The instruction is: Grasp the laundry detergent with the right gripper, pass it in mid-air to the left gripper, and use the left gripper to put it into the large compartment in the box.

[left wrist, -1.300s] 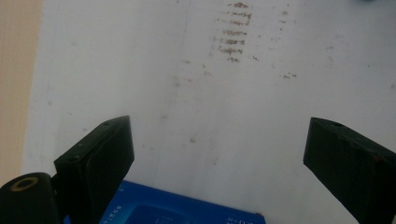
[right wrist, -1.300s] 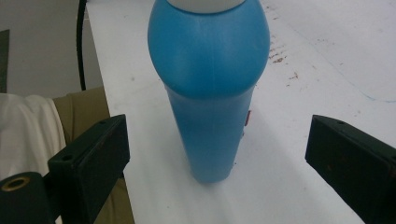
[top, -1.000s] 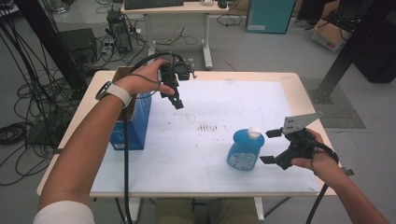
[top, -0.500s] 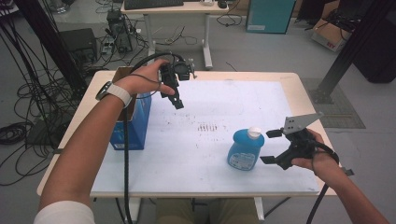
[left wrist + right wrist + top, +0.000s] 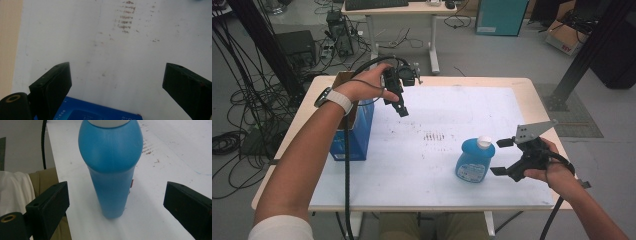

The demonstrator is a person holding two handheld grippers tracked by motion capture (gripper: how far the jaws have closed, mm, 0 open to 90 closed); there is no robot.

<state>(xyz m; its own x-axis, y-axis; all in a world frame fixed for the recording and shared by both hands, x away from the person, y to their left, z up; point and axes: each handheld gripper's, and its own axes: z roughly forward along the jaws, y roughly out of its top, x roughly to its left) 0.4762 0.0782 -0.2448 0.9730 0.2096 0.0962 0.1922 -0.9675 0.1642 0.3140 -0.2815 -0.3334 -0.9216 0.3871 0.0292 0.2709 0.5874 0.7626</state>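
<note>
A blue detergent bottle (image 5: pixel 475 161) with a white cap stands upright just ahead of the released right tongs (image 5: pixel 501 156); the left tongs (image 5: pixel 400 107) are released too.

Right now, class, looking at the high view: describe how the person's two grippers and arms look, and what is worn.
Both the left gripper and the right gripper are black with blocky jaws, each trailing a black cable. The right one carries a grey three-cornered plate with small holes. A white wristband with a dark face sits on the left wrist; a white sleeve covers that upper arm.

Nothing moves between the earlier pictures and now: the left gripper (image 5: pixel 401 106), the right gripper (image 5: pixel 501 157) and the blue bottle (image 5: pixel 474 160) all sit exactly where they were.
</note>
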